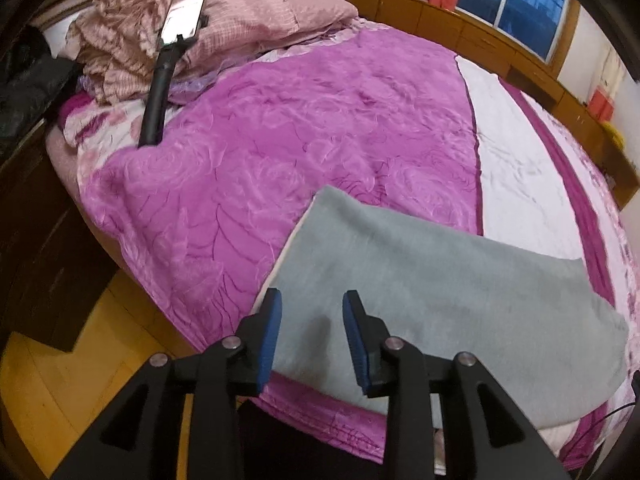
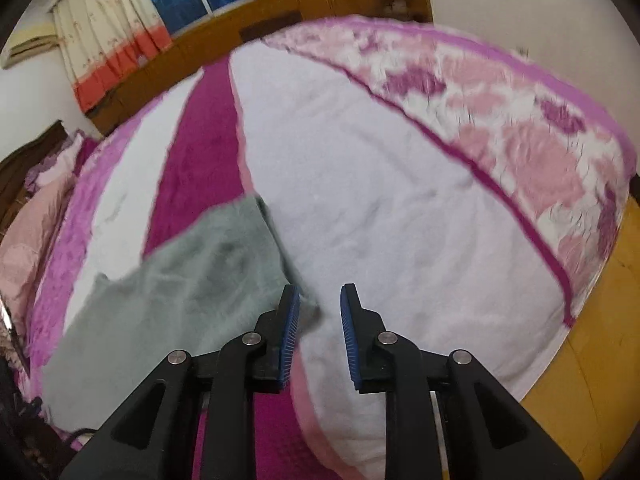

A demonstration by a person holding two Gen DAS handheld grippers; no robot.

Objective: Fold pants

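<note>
Grey pants [image 1: 420, 280] lie folded on the purple blanket [image 1: 280, 140]; left gripper [image 1: 312, 300] and right gripper [image 2: 320, 296] hang parted, empty. No writing legible.

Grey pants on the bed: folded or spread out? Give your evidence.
Folded. The grey pants lie as one compact flat panel on the bed, with no separate legs showing.

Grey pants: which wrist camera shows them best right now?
The left wrist view: the pants lie sharp there, flat on the bed, with most of their outline visible. The right wrist view shows them blurred and partly cut off behind its gripper.
</note>
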